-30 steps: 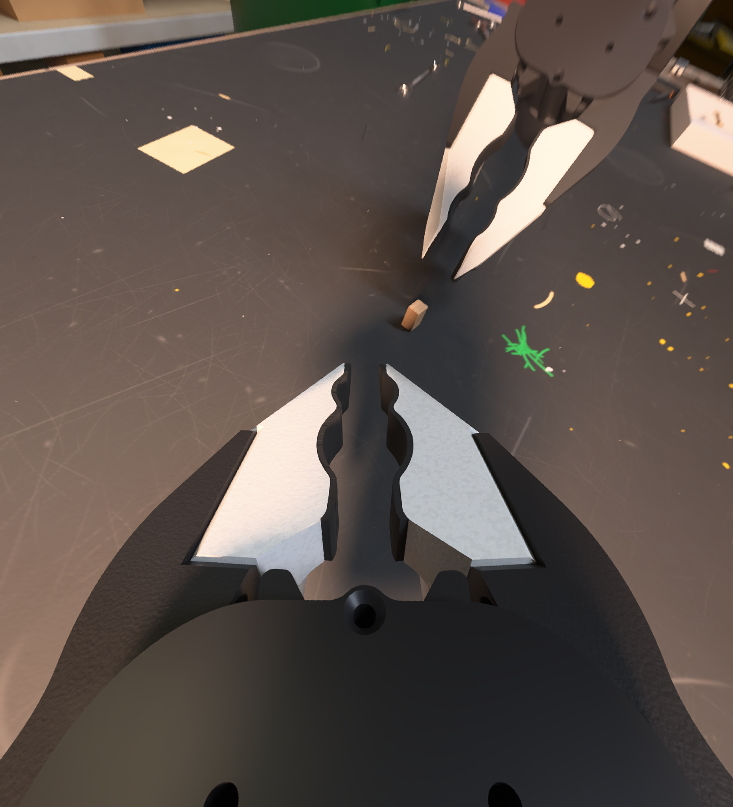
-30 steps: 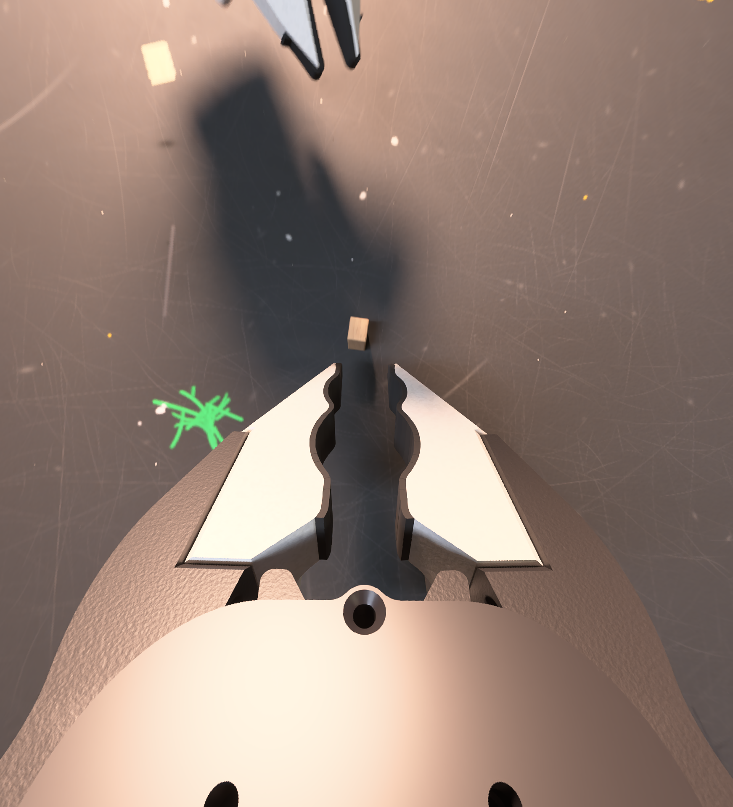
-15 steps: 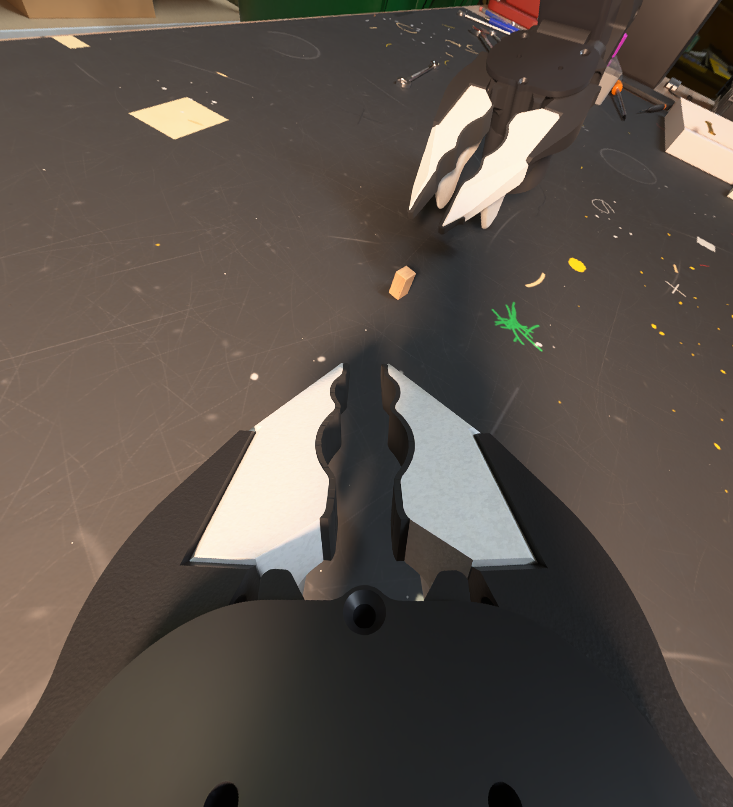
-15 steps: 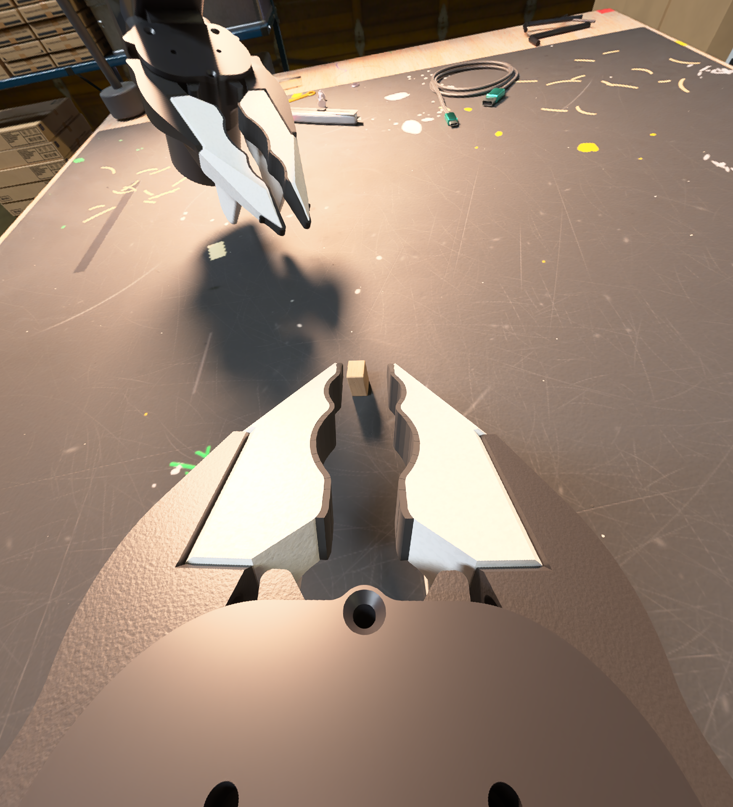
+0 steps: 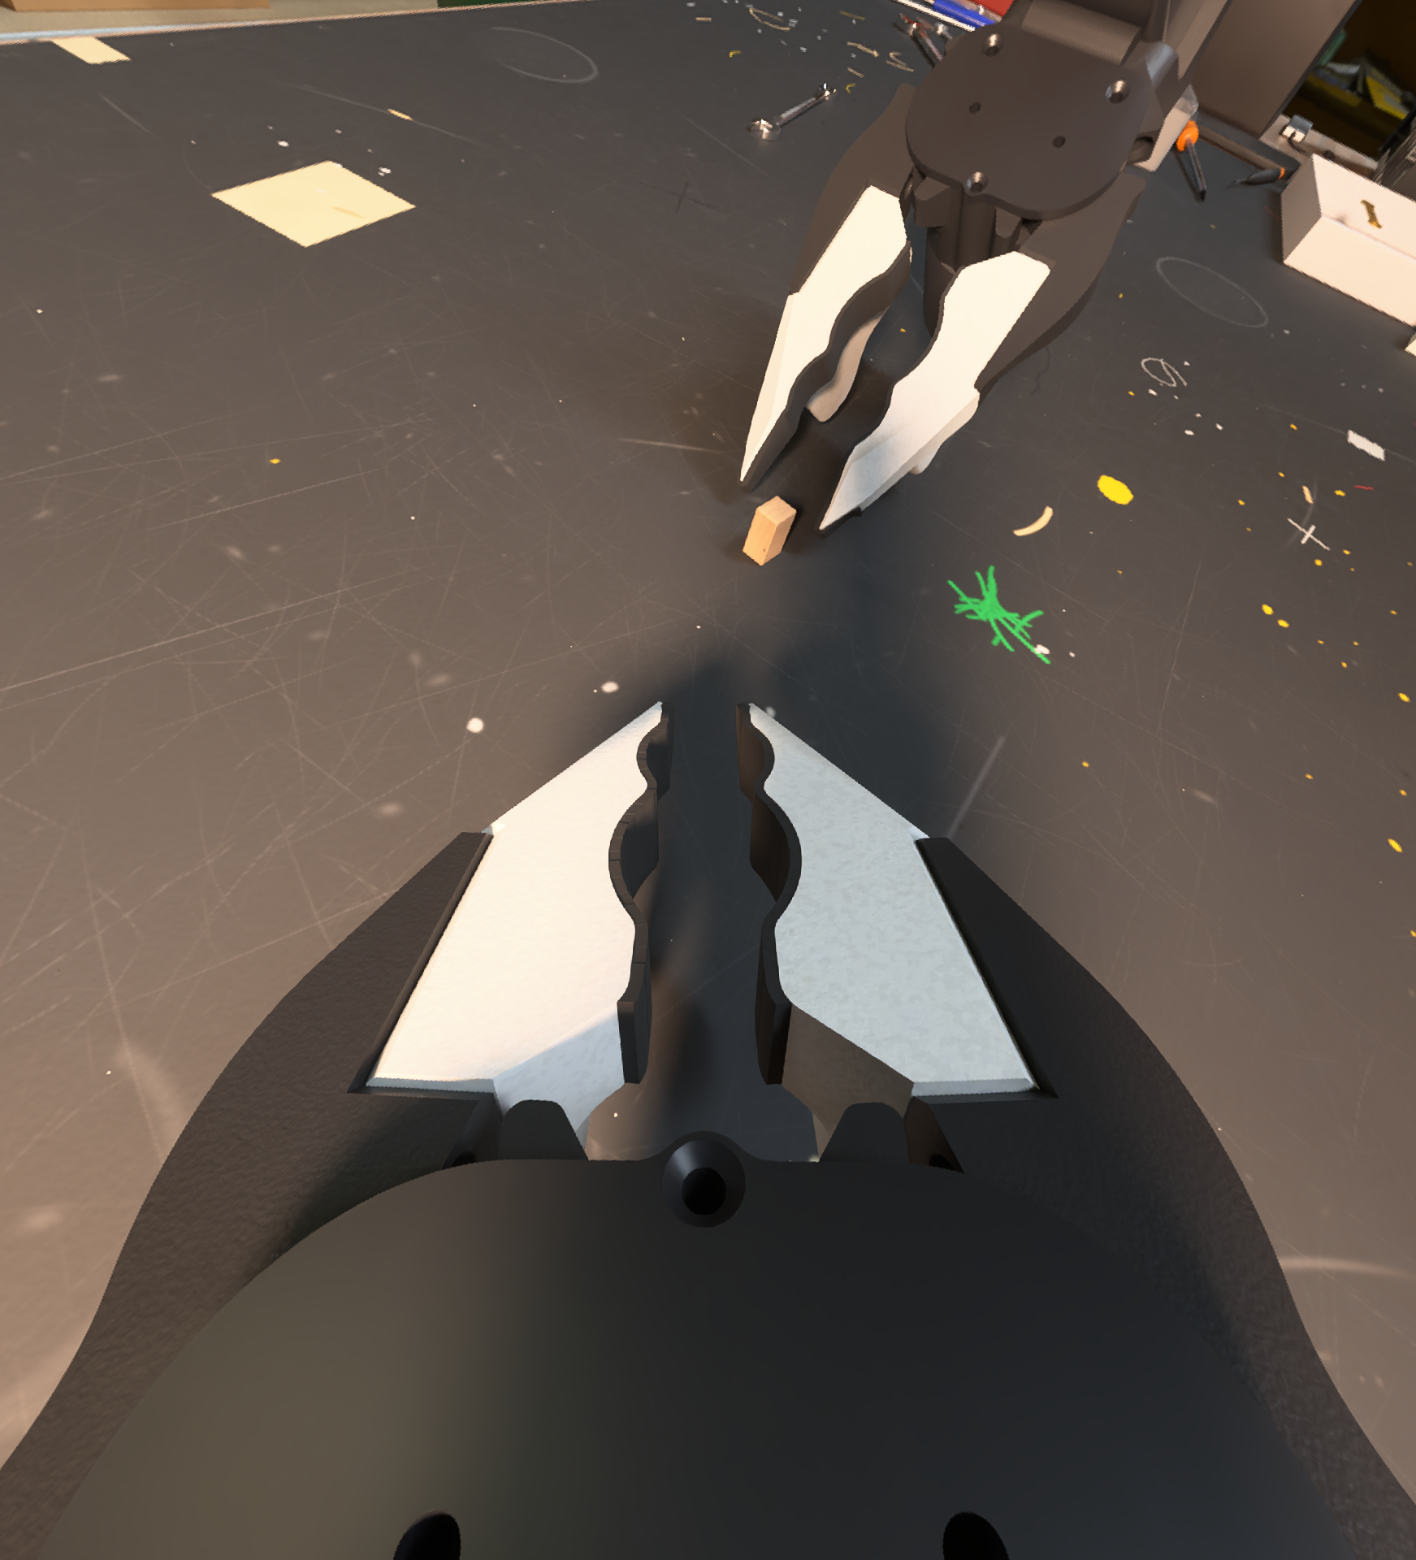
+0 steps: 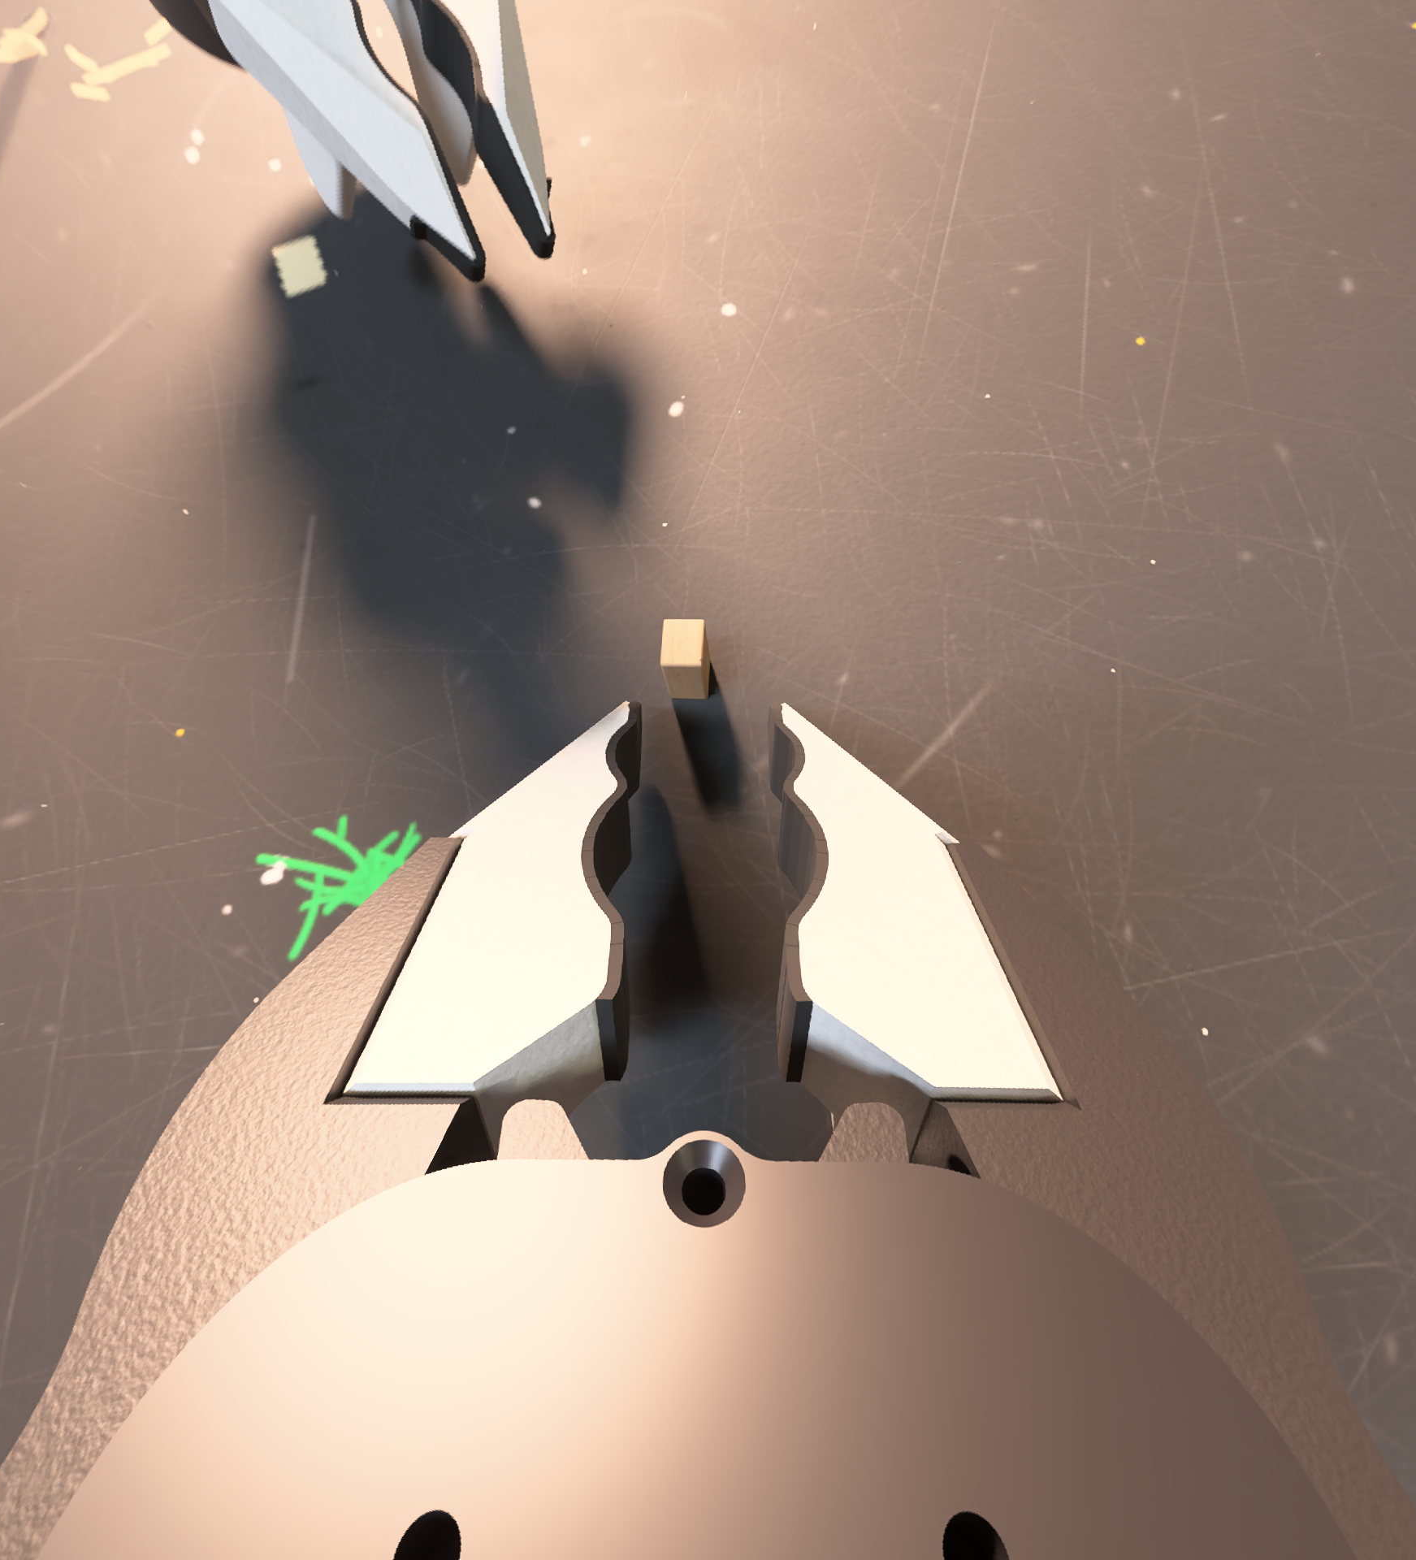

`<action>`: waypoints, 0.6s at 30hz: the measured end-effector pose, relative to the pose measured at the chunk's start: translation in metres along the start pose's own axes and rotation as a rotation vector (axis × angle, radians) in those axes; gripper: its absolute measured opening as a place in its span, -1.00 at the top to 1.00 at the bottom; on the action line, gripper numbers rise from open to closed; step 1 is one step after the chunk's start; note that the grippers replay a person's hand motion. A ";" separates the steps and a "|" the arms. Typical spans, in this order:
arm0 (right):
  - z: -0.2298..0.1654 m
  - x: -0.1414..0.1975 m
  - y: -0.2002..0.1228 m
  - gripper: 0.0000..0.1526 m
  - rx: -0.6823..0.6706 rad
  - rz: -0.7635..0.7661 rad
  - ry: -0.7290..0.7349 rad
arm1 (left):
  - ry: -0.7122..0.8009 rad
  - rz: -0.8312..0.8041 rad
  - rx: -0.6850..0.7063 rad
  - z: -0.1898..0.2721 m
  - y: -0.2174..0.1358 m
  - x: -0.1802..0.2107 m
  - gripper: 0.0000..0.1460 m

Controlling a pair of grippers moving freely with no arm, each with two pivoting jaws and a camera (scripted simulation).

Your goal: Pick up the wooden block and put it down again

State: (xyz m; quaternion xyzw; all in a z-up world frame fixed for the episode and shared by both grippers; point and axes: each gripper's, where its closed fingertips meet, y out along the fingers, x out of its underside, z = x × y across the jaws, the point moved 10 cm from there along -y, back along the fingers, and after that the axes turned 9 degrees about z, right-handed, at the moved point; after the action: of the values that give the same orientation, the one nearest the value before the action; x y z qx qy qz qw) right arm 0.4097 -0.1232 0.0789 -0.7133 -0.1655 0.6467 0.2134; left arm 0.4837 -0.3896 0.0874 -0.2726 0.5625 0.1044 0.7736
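The small wooden block (image 5: 769,529) stands on the dark scratched table (image 5: 350,591). In the right wrist view the block (image 6: 685,658) is just ahead of my right gripper (image 6: 704,707), in line with the gap between its fingers. The right gripper is open and empty. In the left wrist view its tips (image 5: 787,506) are down at the table right behind the block. My left gripper (image 5: 702,709) is open by a narrow gap, empty, and well short of the block. It also shows raised at the top of the right wrist view (image 6: 508,257).
A green scribble (image 5: 995,616) marks the table to the right of the block. A pale square patch (image 5: 312,203) lies far left. A white box (image 5: 1379,241) and a wrench (image 5: 789,110) lie at the far edge. Yellow specks are scattered on the right.
My right gripper has tilted down toward the table, come close to the block and opened its fingers wider. The block stays on the table. My left gripper's gap is unchanged.
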 end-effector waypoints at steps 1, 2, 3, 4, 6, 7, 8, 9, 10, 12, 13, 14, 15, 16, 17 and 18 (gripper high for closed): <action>-0.002 -0.001 0.003 0.62 0.004 -0.014 -0.016 | 0.003 -0.002 -0.001 0.000 0.000 0.000 0.80; -0.003 -0.002 0.005 0.63 0.003 -0.017 -0.028 | 0.006 -0.005 -0.001 0.001 0.001 0.000 0.80; -0.005 -0.002 0.007 0.63 0.002 -0.021 -0.036 | 0.008 -0.010 -0.001 0.001 0.001 0.001 0.80; -0.005 -0.003 0.008 0.64 0.009 -0.025 -0.042 | 0.010 -0.017 -0.001 0.001 0.002 0.001 0.80; -0.005 -0.004 0.008 0.76 0.027 -0.040 -0.064 | 0.017 -0.030 -0.002 0.002 0.003 0.001 0.80; -0.005 -0.004 0.007 0.79 0.023 -0.046 -0.072 | 0.022 -0.036 -0.003 0.002 0.004 0.001 0.80; -0.005 -0.003 0.004 0.79 0.019 -0.052 -0.072 | 0.026 -0.041 -0.004 0.003 0.004 0.001 0.80; -0.004 -0.002 0.001 0.80 0.019 -0.060 -0.070 | 0.029 -0.043 -0.006 0.003 0.004 0.002 0.80; -0.003 0.000 -0.003 0.80 0.022 -0.069 -0.070 | 0.031 -0.045 -0.006 0.003 0.005 0.002 0.80; -0.001 0.004 -0.012 0.80 0.025 -0.088 -0.067 | 0.034 -0.046 -0.007 0.003 0.005 0.002 0.80; 0.000 0.005 -0.016 0.79 0.019 -0.096 -0.056 | 0.034 -0.046 -0.007 0.003 0.005 0.002 0.80; 0.001 0.006 -0.019 0.76 0.017 -0.105 -0.042 | 0.033 -0.046 -0.006 0.003 0.005 0.002 0.80; 0.001 0.005 -0.020 0.70 0.026 -0.112 -0.032 | 0.034 -0.047 -0.002 0.003 0.006 0.001 0.80; 0.000 0.003 -0.021 0.66 0.035 -0.112 -0.031 | 0.035 -0.046 0.004 0.003 0.006 0.000 0.80; -0.001 0.000 -0.019 0.65 0.042 -0.105 -0.039 | 0.038 -0.047 0.009 0.003 0.008 0.000 0.80; -0.003 -0.003 -0.017 0.67 0.051 -0.100 -0.050 | 0.042 -0.050 0.013 0.002 0.009 -0.002 0.80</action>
State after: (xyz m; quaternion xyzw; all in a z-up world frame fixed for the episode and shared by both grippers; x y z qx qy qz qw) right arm 0.4130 -0.1108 0.0903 -0.6822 -0.1897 0.6568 0.2593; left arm 0.4809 -0.3808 0.0866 -0.2838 0.5724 0.0757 0.7656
